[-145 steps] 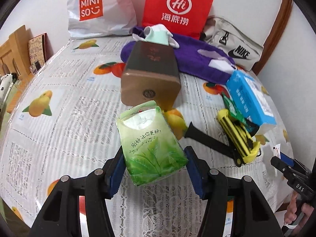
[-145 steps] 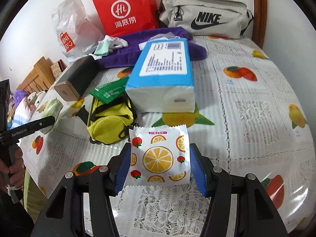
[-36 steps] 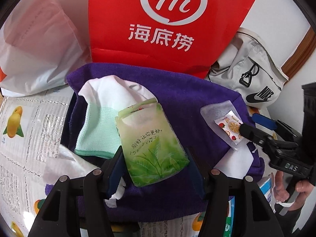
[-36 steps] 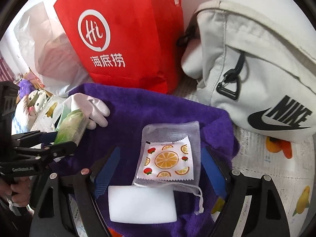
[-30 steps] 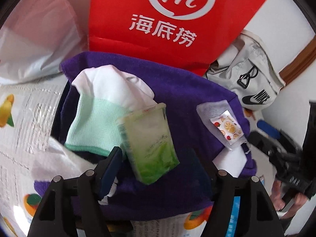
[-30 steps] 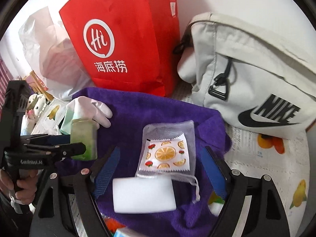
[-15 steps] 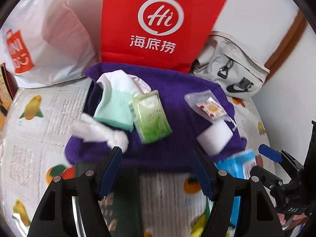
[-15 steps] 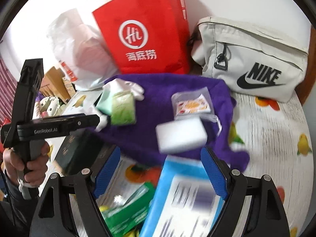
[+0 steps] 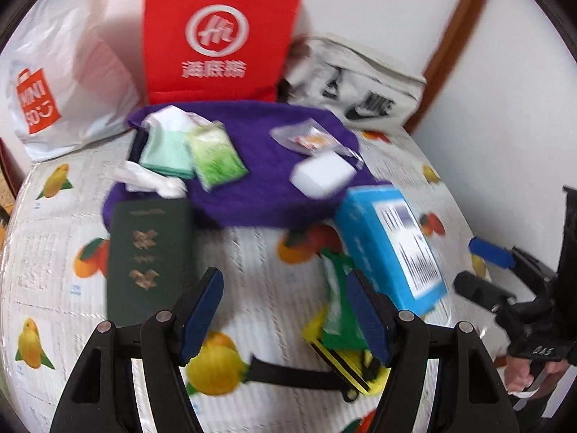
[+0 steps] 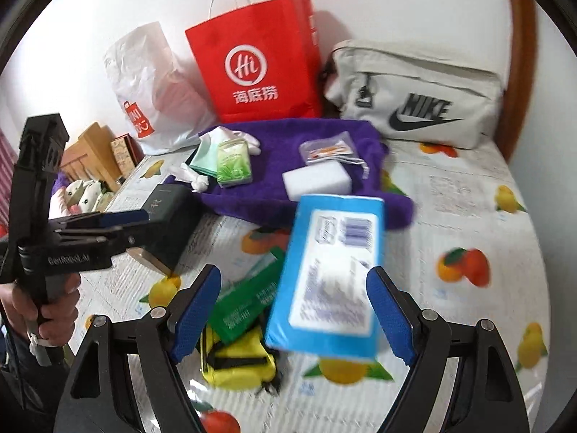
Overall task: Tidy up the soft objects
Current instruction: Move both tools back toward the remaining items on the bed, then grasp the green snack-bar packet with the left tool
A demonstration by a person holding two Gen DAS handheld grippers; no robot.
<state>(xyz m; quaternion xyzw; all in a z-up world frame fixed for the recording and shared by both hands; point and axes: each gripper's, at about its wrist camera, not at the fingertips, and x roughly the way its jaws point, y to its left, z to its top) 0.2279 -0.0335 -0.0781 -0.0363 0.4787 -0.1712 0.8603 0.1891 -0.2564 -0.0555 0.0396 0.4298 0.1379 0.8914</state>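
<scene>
Free: bare tablecloth (image 10: 450, 195) right of blue pack (image 10: 331, 270). Blocked: rear by red bag (image 10: 259, 61) & grey bag (image 10: 418, 97); centre by towel (image 10: 274, 184), pouch (image 10: 234, 361); left by dark box (image 9: 148, 256).

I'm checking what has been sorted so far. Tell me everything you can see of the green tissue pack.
The green tissue pack is a small soft plastic packet, pale at the top and printed with green leaves lower down. It lies flat and loose on the purple towel, its left edge against a folded mint cloth, with a white sponge block apart to its right. Neither tool touches it. The print is too blurred to read.
</scene>
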